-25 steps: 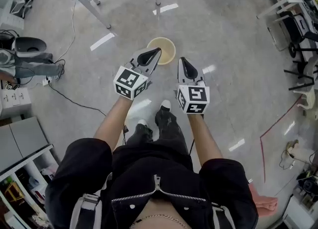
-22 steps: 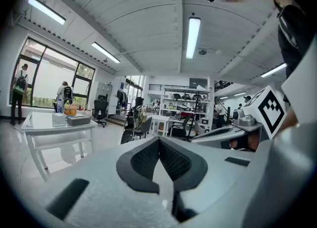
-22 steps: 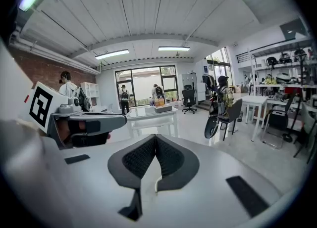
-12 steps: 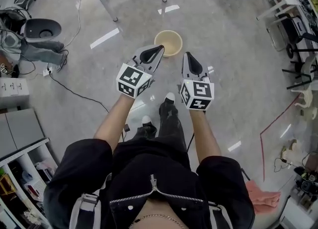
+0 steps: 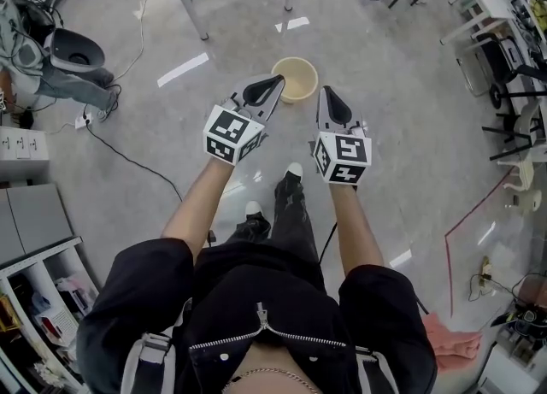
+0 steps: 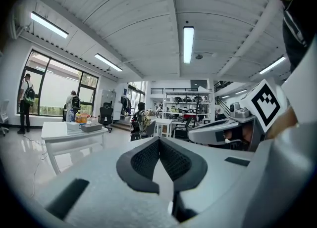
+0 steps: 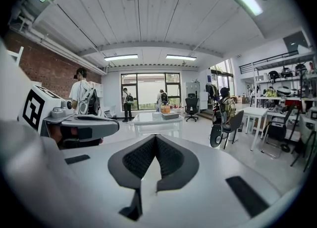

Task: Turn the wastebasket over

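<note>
Left tool [image 5: 275,81], right tool [image 5: 325,91] jaws together; wastebasket [image 5: 300,71] upright on floor [image 5: 410,127].

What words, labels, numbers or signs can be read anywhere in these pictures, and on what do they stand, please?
Readable text: none.
Cubes on the left gripper and right gripper: black-and-white square patterns, no letters.
Wastebasket: no print visible.
Things on the shelf: too small to read.
</note>
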